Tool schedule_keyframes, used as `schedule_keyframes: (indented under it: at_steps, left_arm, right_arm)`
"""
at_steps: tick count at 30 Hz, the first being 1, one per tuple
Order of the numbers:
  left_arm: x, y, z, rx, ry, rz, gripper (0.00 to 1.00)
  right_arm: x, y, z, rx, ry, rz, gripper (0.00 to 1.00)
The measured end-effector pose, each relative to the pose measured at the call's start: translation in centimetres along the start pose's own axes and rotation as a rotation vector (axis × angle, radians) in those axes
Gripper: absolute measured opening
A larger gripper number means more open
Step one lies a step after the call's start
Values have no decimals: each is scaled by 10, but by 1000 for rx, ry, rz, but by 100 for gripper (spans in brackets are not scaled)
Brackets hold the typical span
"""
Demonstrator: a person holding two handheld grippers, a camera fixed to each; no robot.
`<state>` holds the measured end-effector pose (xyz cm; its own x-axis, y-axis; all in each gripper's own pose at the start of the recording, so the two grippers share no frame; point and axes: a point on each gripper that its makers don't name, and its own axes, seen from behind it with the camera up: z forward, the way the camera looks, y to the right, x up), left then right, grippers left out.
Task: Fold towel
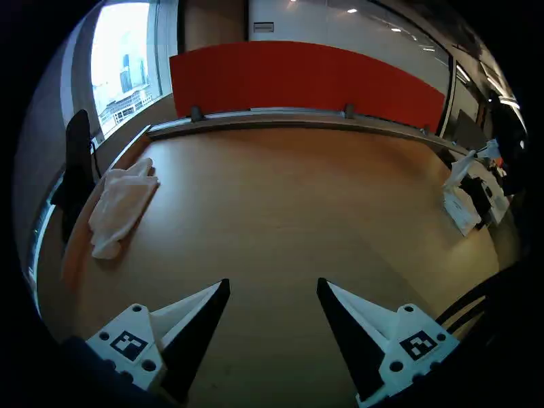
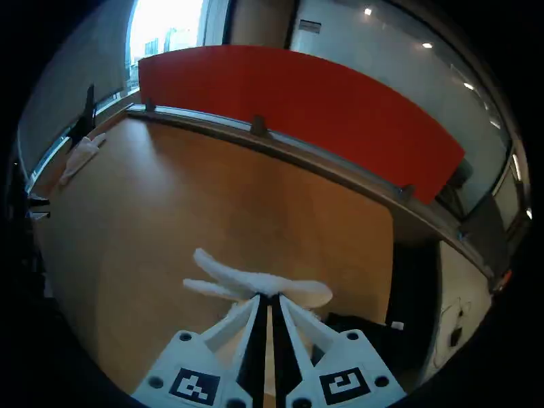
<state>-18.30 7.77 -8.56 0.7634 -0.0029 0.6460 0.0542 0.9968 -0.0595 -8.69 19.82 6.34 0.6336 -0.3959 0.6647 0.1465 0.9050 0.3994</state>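
Our right gripper [image 2: 270,297] pinches the towel [image 2: 279,282] at twelve o'clock; our left gripper [image 1: 272,281] gapes wide, empty. We should spread it flat first.

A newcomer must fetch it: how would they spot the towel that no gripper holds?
Start at the red divider behind the wooden desk. Follow its window-side edge to the crumpled white towel lying loose; the other towel is pinched in the right gripper.

A red divider [image 1: 306,78] backs the wooden table [image 1: 285,204] (window [image 1: 126,61] beyond), with perhaps a black chair [image 1: 75,163] beside.
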Motion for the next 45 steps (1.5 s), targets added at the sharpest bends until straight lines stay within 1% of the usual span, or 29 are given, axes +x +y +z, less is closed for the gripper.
schedule_keyframes:
  at_steps: [5,9,15,21,30,39,45]
  left_arm:
    - [-1,3,-2,-8,1,5,95]
    - [-4,4,-4,-10,0,11,95]
    - [-9,6,-6,-11,-6,13,95]
    - [-12,5,-9,-9,-8,18,95]
    - [-15,1,-14,2,-7,9,95]
    - [-21,-3,-17,14,-16,14,95]
    - [-24,-7,-19,22,-22,11,95]
  right_arm:
    - [-33,1,-10,-10,-32,26,4]
    - [-60,3,-17,-19,-57,60,4]
    - [-95,11,-22,-44,-103,99,4]
    - [-116,16,-20,-60,-136,127,4]
    - [-143,21,-19,-73,-197,144,4]
    - [-173,26,-5,-88,-260,167,4]
    - [-185,31,6,-110,-275,192,4]
